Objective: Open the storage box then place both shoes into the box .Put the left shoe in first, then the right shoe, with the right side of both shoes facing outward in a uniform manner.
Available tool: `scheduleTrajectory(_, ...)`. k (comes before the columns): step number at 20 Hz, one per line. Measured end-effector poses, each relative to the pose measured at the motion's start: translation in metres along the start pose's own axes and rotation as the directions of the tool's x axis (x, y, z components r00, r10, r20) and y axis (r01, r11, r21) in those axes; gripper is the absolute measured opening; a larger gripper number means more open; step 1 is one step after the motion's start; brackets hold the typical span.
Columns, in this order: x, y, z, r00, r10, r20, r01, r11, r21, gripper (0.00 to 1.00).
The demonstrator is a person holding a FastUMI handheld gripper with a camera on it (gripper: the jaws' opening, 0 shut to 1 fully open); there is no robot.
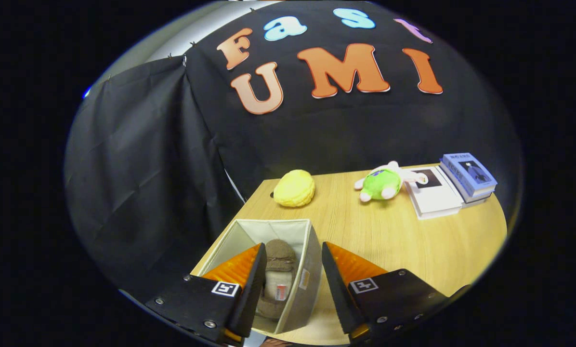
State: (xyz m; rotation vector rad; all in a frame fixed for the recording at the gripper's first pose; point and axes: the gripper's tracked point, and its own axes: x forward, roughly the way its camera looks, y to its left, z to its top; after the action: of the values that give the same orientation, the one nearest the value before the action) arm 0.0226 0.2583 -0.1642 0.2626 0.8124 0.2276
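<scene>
Wood-grain desk [394, 241] carries everything we see in the gripper view. Our gripper [292, 284] hangs above the box [307, 250] with its fingers [249, 274] spread apart and holding nothing. We see the box open at the top, made of pale fabric, standing at the desk's near corner; it lies mostly between the fingers and just ahead of them, with one finger over its far-side wall and the other finger beside its nearer wall, over the desk.

Inside the box we see one shoe [278, 274], brown and fuzzy with a pale band and a small tag, lying lengthwise between the fingers. We cannot tell which shoe of the pair it is.

Well beyond the fingers, near the black cloth wall [138, 159], a yellow toy [294, 188] rests on the desk. Off to the side of it lies a green and white plush [382, 182], touching a white book [435, 195]. Just beside that, a stack of blue books [468, 176] lies by the desk's far edge.
</scene>
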Motion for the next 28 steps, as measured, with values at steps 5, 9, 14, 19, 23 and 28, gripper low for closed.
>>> scheduleTrajectory(5,-0.041,-0.034,0.020,0.989,-0.018,0.145,0.035,0.993,-0.114,0.85)
scheduleTrajectory(9,-0.078,-0.063,0.029,0.961,-0.029,0.273,0.082,0.980,-0.183,0.91)
scheduleTrajectory(14,-0.121,-0.117,0.032,0.921,-0.079,0.381,0.146,0.978,-0.150,0.92)
scheduleTrajectory(19,-0.168,-0.170,0.057,0.833,-0.162,0.529,0.280,0.948,-0.151,0.92)
scheduleTrajectory(23,-0.204,-0.198,0.068,0.780,-0.175,0.600,0.327,0.932,-0.153,0.92)
scheduleTrajectory(28,-0.228,-0.213,0.080,0.724,-0.184,0.665,0.373,0.915,-0.153,0.91)
